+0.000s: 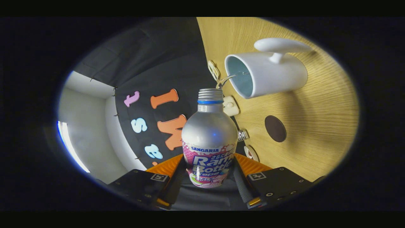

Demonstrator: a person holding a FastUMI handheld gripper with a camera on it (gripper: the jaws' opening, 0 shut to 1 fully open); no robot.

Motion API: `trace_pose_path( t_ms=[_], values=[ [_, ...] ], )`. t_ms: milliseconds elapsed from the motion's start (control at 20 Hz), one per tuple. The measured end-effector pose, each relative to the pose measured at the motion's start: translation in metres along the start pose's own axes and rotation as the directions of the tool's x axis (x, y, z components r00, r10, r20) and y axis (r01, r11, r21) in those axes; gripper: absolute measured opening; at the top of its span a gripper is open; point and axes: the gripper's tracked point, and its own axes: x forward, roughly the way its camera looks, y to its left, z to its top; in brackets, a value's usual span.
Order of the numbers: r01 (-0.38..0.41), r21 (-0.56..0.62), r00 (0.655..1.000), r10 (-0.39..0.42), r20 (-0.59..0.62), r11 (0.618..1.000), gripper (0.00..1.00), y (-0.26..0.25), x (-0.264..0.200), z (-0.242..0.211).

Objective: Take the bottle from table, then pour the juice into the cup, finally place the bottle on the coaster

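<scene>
My gripper [208, 172] is shut on a silver bottle [209, 133] with a pink label, both fingers pressing its lower body. The bottle is tipped over, its uncapped threaded neck [210, 95] pointing at a white mug [269, 74] with a pale blue inside and a handle [281, 46]. A thin clear stream [229, 78] runs from the bottle's mouth into the mug's opening. A round dark brown coaster [275, 128] lies on the wooden table [316, 126] beyond my right finger, a short way from the mug.
Along the table's edge by the bottle's neck lie small pale objects [230, 106], a small silver cap-like piece [243, 135] and a round white disc [250, 153]. Beyond the edge hangs the black cloth wall [158, 72], with a pale wall [88, 126] past it.
</scene>
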Motion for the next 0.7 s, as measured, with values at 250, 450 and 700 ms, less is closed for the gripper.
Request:
trace_pose_path(
  t_ms=[250,450,700],
  values=[
    [-0.015,0.030,1.000,0.015,0.013,0.999,0.76,0.013,0.008,0.003],
    [-0.026,0.033,1.000,0.026,0.012,0.999,0.76,0.021,0.018,0.001],
    [-0.037,0.064,0.999,0.037,0.009,0.997,0.76,0.027,0.024,-0.002]
  ],
)
